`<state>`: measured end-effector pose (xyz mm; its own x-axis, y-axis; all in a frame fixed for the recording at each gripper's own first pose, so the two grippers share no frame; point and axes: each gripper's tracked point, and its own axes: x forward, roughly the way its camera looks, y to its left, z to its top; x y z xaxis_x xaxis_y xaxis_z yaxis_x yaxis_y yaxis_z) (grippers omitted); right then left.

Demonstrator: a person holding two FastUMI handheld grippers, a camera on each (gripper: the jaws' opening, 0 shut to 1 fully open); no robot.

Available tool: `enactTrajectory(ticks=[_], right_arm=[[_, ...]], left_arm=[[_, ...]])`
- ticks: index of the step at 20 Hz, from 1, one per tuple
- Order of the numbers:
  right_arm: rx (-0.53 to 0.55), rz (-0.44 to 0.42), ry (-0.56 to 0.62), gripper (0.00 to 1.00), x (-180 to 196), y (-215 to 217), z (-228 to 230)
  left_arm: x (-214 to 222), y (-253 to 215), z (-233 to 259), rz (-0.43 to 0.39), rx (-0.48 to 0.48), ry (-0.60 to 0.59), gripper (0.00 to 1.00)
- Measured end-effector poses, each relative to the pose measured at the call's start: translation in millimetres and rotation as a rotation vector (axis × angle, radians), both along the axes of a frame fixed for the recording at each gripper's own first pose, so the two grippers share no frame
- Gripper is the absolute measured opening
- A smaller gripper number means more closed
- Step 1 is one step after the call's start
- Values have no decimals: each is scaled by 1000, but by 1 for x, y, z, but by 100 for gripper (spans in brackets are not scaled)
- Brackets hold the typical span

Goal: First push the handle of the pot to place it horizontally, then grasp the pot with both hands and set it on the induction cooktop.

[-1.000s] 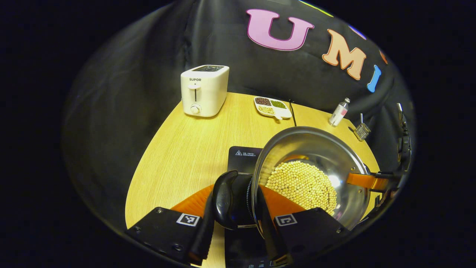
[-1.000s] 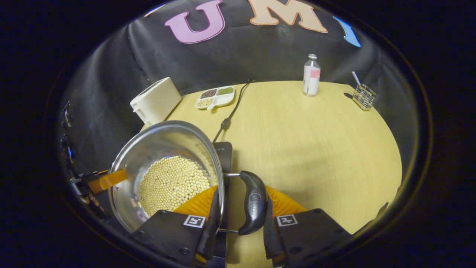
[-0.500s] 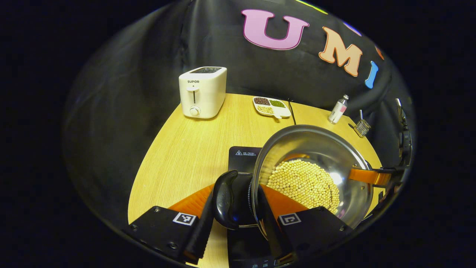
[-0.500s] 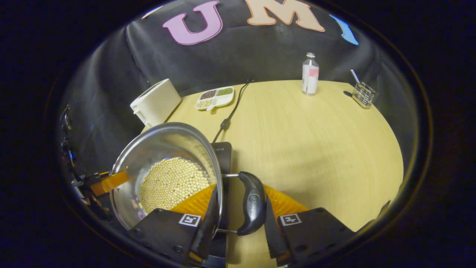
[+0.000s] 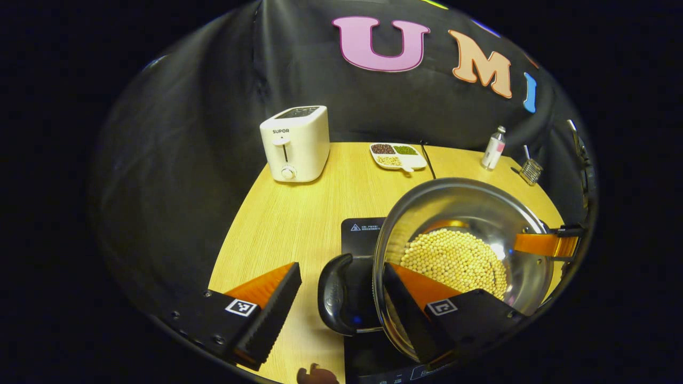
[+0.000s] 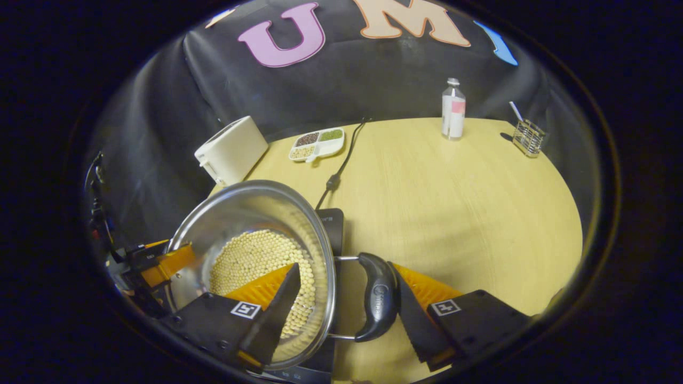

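Wood table [image 5: 299,213] | pot [image 5: 464,213] w/ beans on cooktop [image 5: 360,232] | L tool [image 5: 341,320] wide | R tool [image 6: 341,314] wide

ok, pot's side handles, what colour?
Black. The handle shows best in the right gripper view, beside the steel pot.

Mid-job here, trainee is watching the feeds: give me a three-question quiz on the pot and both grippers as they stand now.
1. True or false: the left gripper is open around the pot's side handle.
2. What fills the pot?
A. water
B. pale round beans
C. nothing
3. What dark appliance shows beneath the pot?

Key:
1. True; the jaws stand apart, as do the right gripper's.
2. B, the beans.
3. The induction cooktop.
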<state>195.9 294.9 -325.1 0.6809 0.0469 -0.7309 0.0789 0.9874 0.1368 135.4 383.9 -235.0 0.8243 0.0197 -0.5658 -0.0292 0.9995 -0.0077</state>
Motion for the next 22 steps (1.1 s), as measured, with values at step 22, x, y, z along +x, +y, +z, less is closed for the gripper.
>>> enactTrajectory(ticks=[22], right_arm=[[4, 3, -81, 100, 10, 0, 23]], left_arm=[[17, -5, 38, -58, 52, -151, 100]])
